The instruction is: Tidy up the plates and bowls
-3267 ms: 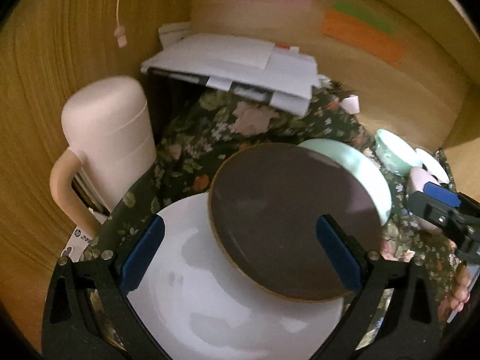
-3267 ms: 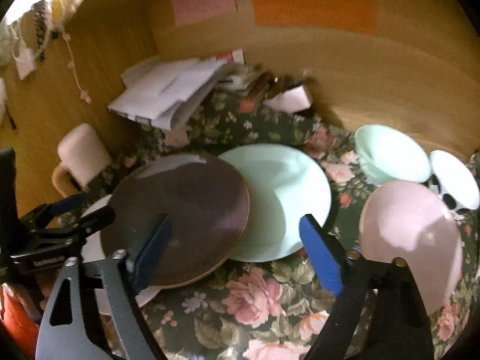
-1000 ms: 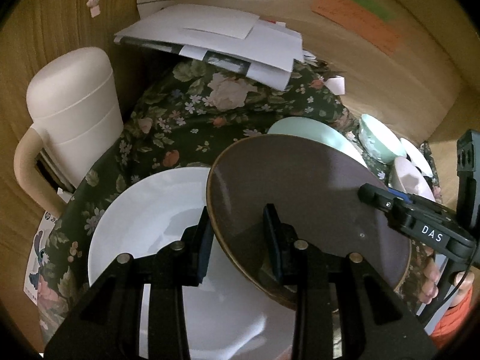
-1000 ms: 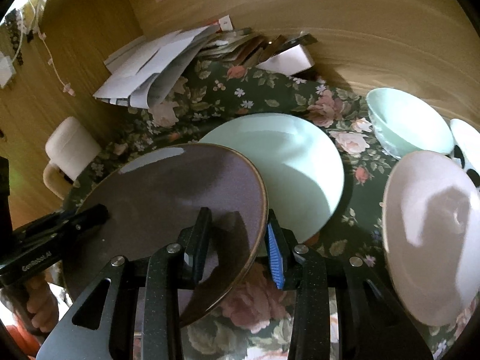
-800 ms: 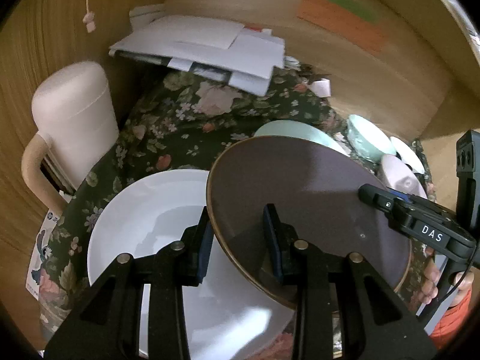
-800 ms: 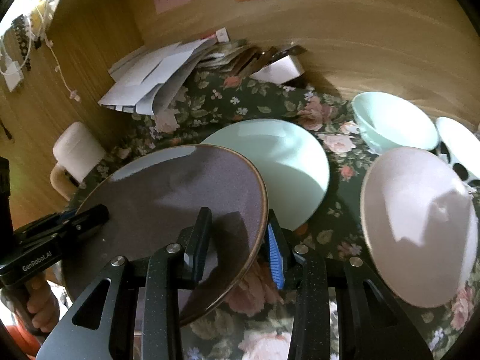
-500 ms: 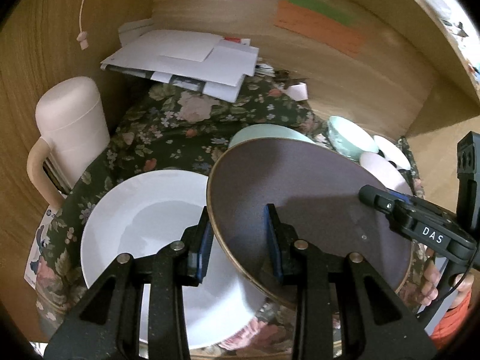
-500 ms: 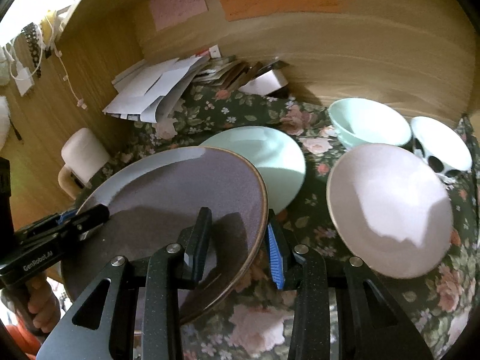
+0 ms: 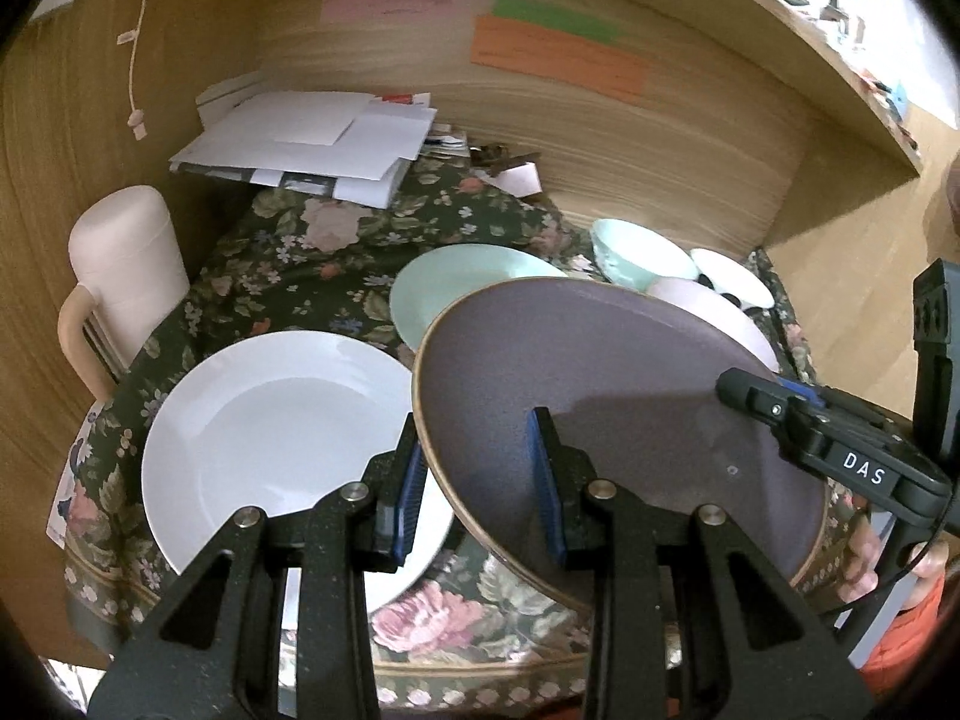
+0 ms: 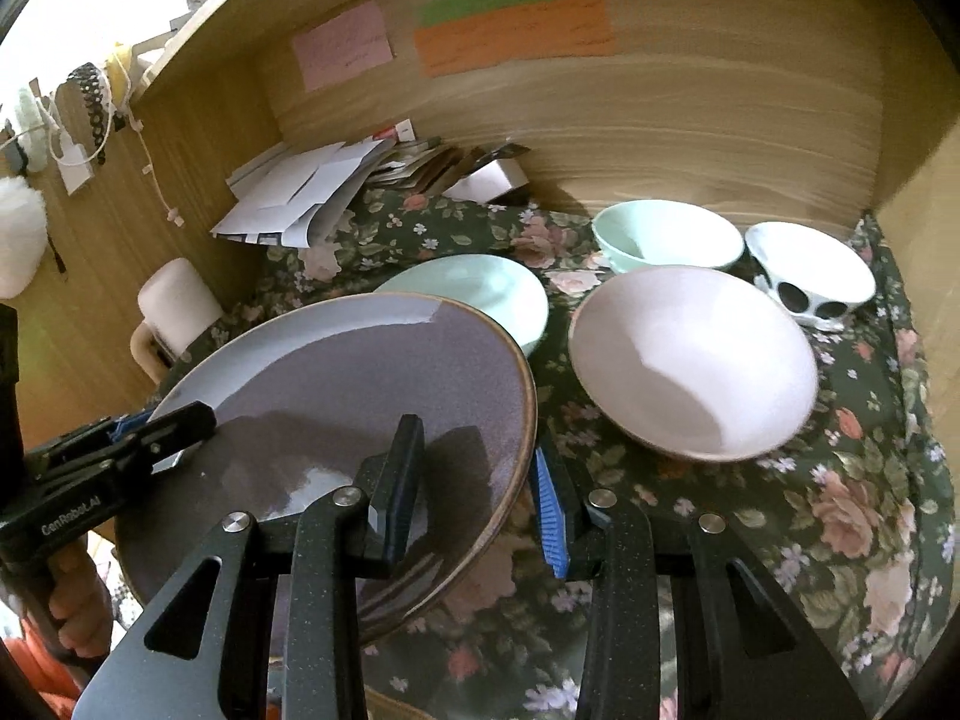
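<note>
The brown plate (image 9: 624, 420) serves as the landmark: it is held tilted above the floral cloth (image 10: 810, 510), carried by both grippers at once.

Farthest to the left of the brown plate, against the wooden side wall, stands a cream jug (image 9: 123, 264) with a curved handle. Behind it and toward the back wall lies a pile of white papers (image 9: 312, 144). Just left of the brown plate, and partly under its near edge, the white plate (image 9: 270, 432) lies flat on the cloth.

The left gripper (image 9: 477, 480) is pinching the brown plate's left rim, one blue pad under the edge and the other on the upper face. On the opposite rim, the right gripper (image 10: 477, 483) is clamped the same way, with one finger on top of the plate and the blue pad below its edge.

Behind the brown plate, partly hidden by its far rim, sits the mint plate (image 10: 480, 294). To the right of the brown plate rests the pink bowl (image 10: 690, 360), apart from it. Behind the pink bowl, near the back wall, stand the mint bowl (image 10: 666, 237) and, further right, the white spotted bowl (image 10: 810, 276).
</note>
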The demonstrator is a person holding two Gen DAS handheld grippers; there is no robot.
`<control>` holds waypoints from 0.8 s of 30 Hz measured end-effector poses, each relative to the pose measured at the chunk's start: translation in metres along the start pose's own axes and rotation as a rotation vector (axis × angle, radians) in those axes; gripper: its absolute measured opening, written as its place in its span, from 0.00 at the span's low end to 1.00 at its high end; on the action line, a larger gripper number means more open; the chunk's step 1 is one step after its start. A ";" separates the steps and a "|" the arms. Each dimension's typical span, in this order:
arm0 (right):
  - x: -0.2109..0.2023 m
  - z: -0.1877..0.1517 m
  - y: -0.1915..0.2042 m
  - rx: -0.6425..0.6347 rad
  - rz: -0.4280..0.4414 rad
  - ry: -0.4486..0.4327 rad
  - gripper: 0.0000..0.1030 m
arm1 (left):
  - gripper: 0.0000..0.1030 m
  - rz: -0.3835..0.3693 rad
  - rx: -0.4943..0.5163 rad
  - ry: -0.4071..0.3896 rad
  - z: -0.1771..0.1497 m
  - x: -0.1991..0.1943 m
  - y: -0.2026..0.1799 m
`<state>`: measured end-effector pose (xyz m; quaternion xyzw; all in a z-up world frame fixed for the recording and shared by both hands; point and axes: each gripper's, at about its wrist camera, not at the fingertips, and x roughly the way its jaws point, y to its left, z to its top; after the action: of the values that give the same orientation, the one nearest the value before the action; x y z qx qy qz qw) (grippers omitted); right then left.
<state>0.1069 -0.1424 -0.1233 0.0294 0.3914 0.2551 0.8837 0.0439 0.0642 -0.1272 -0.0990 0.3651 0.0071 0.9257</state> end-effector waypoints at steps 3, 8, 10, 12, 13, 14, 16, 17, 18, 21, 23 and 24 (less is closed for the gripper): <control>-0.007 -0.006 -0.005 0.007 -0.005 -0.007 0.31 | 0.32 -0.004 0.015 -0.004 -0.004 -0.003 -0.008; -0.013 -0.016 -0.013 0.021 -0.017 -0.007 0.31 | 0.32 -0.015 0.033 -0.001 -0.012 -0.005 -0.018; -0.014 -0.021 -0.017 0.029 -0.023 -0.003 0.31 | 0.32 -0.022 0.037 0.007 -0.014 -0.002 -0.022; -0.014 -0.024 -0.020 0.038 -0.024 -0.001 0.31 | 0.32 -0.034 0.043 0.017 -0.016 0.001 -0.023; -0.014 -0.025 -0.022 0.041 -0.026 -0.001 0.31 | 0.32 -0.041 0.046 0.024 -0.016 0.003 -0.024; -0.014 -0.027 -0.024 0.045 -0.028 0.001 0.31 | 0.32 -0.046 0.049 0.030 -0.017 0.005 -0.025; -0.013 -0.030 -0.026 0.051 -0.035 0.005 0.31 | 0.32 -0.052 0.055 0.043 -0.017 0.010 -0.026; -0.012 -0.032 -0.027 0.055 -0.037 0.007 0.31 | 0.32 -0.053 0.058 0.048 -0.018 0.012 -0.027; -0.012 -0.032 -0.028 0.058 -0.038 0.009 0.31 | 0.32 -0.055 0.062 0.053 -0.018 0.014 -0.028; -0.009 -0.037 -0.033 0.073 -0.045 0.019 0.31 | 0.32 -0.057 0.067 0.071 -0.020 0.021 -0.030; -0.006 -0.040 -0.036 0.084 -0.047 0.026 0.31 | 0.32 -0.058 0.068 0.085 -0.022 0.026 -0.031; -0.005 -0.041 -0.038 0.088 -0.049 0.030 0.31 | 0.32 -0.060 0.071 0.093 -0.023 0.029 -0.032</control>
<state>0.0916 -0.1833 -0.1575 0.0549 0.4160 0.2165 0.8815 0.0529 0.0266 -0.1577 -0.0774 0.4048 -0.0383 0.9103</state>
